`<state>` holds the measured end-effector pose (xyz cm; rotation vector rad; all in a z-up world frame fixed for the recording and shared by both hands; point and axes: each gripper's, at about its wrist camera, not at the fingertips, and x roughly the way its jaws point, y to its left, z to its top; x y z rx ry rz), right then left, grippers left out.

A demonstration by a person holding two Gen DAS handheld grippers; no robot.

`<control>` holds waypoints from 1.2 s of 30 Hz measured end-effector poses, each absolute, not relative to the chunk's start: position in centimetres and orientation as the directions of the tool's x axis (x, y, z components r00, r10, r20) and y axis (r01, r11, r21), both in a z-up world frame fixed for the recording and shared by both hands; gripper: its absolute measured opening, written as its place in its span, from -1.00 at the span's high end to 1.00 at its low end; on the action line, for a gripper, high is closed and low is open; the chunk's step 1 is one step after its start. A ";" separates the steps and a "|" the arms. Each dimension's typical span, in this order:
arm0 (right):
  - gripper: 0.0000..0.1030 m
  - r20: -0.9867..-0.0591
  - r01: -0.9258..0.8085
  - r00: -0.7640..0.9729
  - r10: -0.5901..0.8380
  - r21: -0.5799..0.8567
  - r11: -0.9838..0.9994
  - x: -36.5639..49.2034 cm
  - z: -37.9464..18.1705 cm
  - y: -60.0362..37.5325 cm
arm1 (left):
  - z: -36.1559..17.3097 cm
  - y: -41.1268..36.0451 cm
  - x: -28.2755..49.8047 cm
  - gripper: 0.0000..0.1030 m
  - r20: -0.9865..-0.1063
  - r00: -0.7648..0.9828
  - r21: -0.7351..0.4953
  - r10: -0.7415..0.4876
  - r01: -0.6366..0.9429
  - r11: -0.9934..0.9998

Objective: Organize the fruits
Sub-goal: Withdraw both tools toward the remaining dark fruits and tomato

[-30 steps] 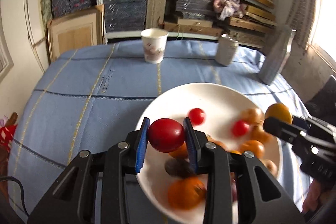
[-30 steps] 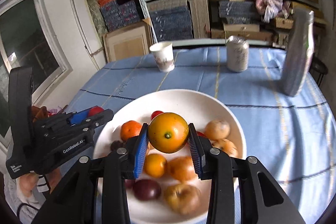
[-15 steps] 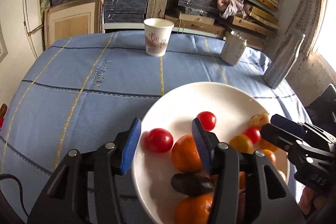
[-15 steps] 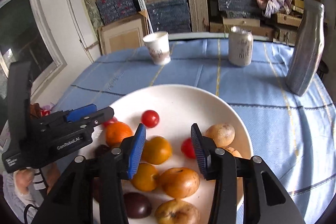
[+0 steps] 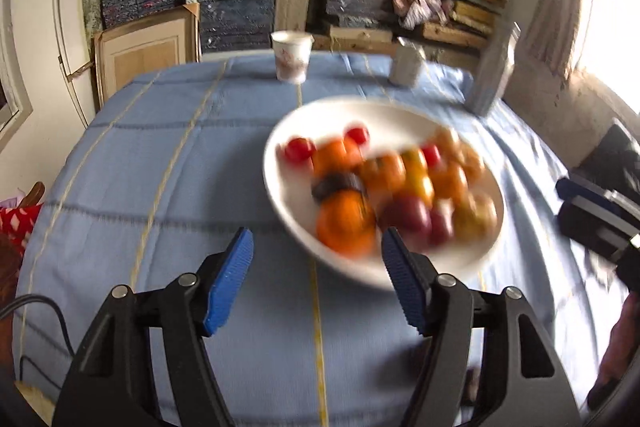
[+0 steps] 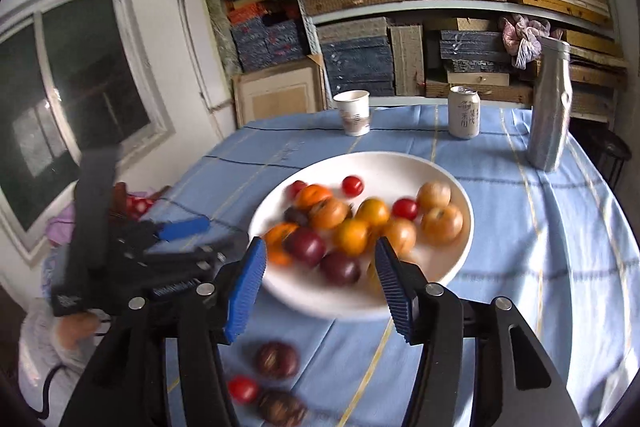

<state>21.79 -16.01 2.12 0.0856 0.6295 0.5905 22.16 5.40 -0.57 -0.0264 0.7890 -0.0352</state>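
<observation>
We see a glossy white plate [image 6: 448, 267] on the desk's matt blue woven cloth [image 6: 540, 267], smooth-skinned fruit [image 6: 352, 235], a paper cup [image 6: 353, 112], a metal can [image 6: 463, 111], a brushed metal bottle [image 6: 549, 107], and ribbed blue pads on matt black plastic fingers [image 6: 245, 291].

Fruits [image 6: 352, 227] lie in the plate [image 6: 400, 163], three fruits [image 6: 276, 359] before it on the tablecloth [image 6: 560, 267], cup [image 6: 353, 113] behind.
</observation>
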 end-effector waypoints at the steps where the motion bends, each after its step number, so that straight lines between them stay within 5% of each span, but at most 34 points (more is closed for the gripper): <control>1: -0.16 -0.516 -0.500 0.650 0.558 0.263 0.825 20.4 1.9 -16.6 | -1.0 5.0 21.0 -0.27 -0.715 0.698 -0.028 -0.046 0.038 0.999; 11: -0.19 -0.545 -0.489 0.589 0.597 0.348 0.800 15.0 -3.0 -19.8 | -3.8 2.0 15.2 -0.32 -0.759 0.641 -0.001 -0.115 0.176 0.984; 36: -0.19 -0.553 -0.554 0.520 0.651 0.361 0.750 12.9 -3.5 -19.4 | -5.6 -1.6 13.7 -0.33 -0.803 0.564 0.016 -0.191 0.341 0.940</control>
